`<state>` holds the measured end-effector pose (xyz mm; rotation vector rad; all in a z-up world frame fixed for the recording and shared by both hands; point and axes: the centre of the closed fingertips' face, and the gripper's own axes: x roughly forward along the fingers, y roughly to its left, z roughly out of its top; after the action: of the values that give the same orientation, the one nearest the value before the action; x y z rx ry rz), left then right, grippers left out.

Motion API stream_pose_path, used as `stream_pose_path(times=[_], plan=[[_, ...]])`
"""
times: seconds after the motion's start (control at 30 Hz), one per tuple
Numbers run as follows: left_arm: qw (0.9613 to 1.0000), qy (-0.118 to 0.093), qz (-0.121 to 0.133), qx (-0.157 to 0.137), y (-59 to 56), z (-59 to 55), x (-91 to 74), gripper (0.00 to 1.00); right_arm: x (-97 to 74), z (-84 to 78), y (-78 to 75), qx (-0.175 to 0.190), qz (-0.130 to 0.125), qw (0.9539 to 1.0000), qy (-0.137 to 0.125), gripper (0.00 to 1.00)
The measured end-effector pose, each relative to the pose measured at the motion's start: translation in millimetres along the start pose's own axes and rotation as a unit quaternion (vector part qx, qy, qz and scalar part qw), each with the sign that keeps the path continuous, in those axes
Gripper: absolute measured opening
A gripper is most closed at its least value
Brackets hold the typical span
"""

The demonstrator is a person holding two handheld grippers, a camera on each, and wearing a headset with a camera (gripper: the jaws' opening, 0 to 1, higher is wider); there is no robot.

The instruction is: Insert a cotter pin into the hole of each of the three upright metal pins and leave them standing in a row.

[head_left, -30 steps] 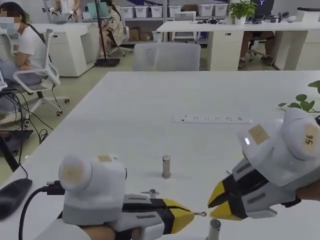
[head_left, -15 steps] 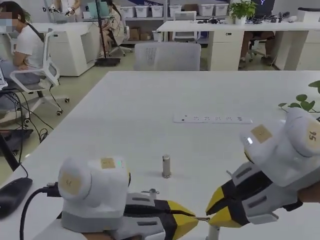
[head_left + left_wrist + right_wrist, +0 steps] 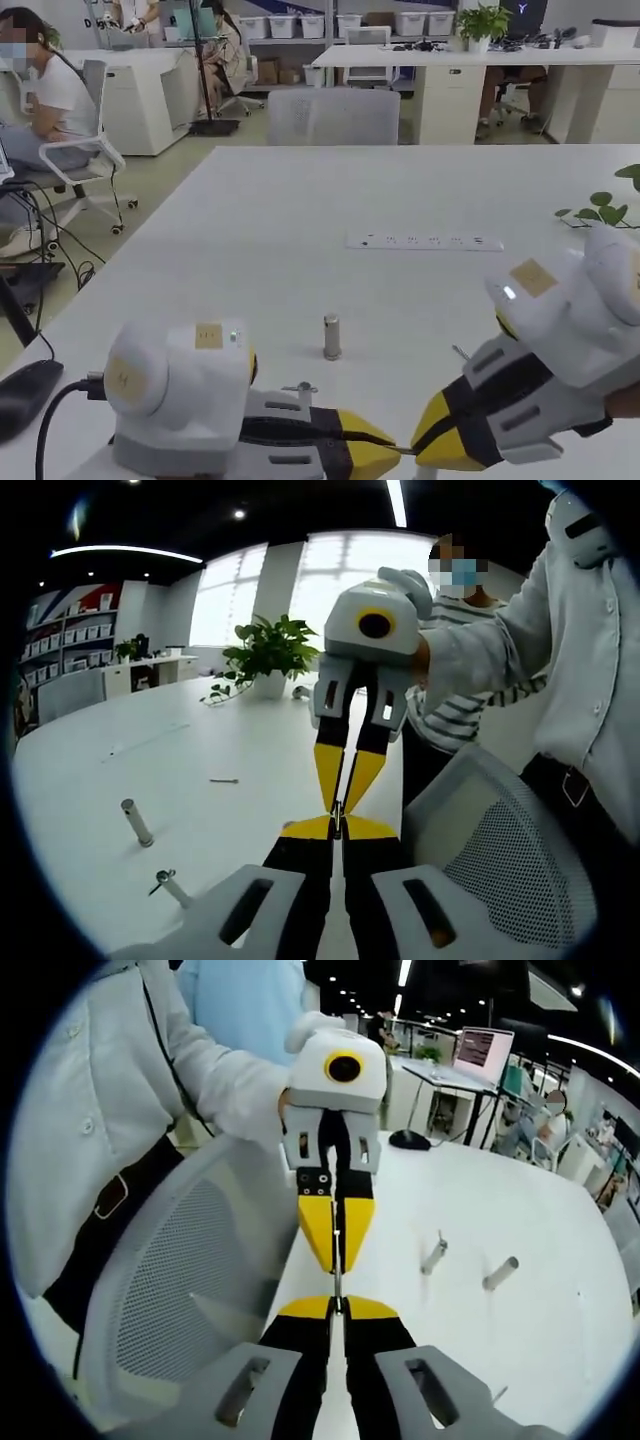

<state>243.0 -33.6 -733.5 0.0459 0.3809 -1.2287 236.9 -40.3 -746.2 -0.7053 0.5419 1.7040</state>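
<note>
Yellow-tipped jaws meet over the near edge of the white workbench (image 3: pixel 300 220). The left gripper (image 3: pixel 399 457) and right gripper (image 3: pixel 419 455) are each closed narrow on opposite ends of one cotter pin (image 3: pixel 408 451), held in the air. Just beyond, a fitted metal pin (image 3: pixel 300 388) stands with what looks like a cotter pin already through its hole. Farther back, a bare metal pin (image 3: pixel 332 336) stands unfitted, and a spare cotter pin (image 3: pixel 460 352) lies off to its right. Roughly a third of the job appears done.
</note>
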Motion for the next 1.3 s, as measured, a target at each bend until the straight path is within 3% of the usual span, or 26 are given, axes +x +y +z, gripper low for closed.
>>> stream_pose_path(times=[0.2, 0.5, 0.67, 0.8, 1.1, 1.3], plan=[[0.9996, 0.002, -0.017, 0.021, -4.6, -1.1, 1.6, 0.0, -1.0, -1.3, 4.7, 0.004, 0.006, 1.0, 0.0, 0.05], [0.9997, 0.001, -0.02, 0.013, -3.2, 0.4, 3.9, 0.02, -3.3, -3.0, 3.3, 0.016, -0.009, 0.9998, -0.006, 0.04], [0.9999, 0.002, -0.013, 0.008, 0.8, -0.1, 4.9, 0.14, -7.1, -6.1, -0.3, 0.027, -0.023, 0.9993, -0.007, 0.04], [0.9998, 0.012, -0.009, 0.013, 5.3, -5.8, 5.6, 0.18, -11.9, -10.2, -0.7, 0.035, -0.031, 0.9989, -0.005, 0.04], [0.9986, 0.029, 0.002, 0.045, 27.5, -23.6, 9.6, 0.2, -23.7, -27.8, 2.8, 0.069, -0.053, 0.9962, 0.005, 0.04], [0.9956, 0.057, 0.0, 0.074, 38.7, -42.6, 22.4, 0.22, -29.8, -42.3, 2.9, 0.093, -0.069, 0.9932, 0.015, 0.04]])
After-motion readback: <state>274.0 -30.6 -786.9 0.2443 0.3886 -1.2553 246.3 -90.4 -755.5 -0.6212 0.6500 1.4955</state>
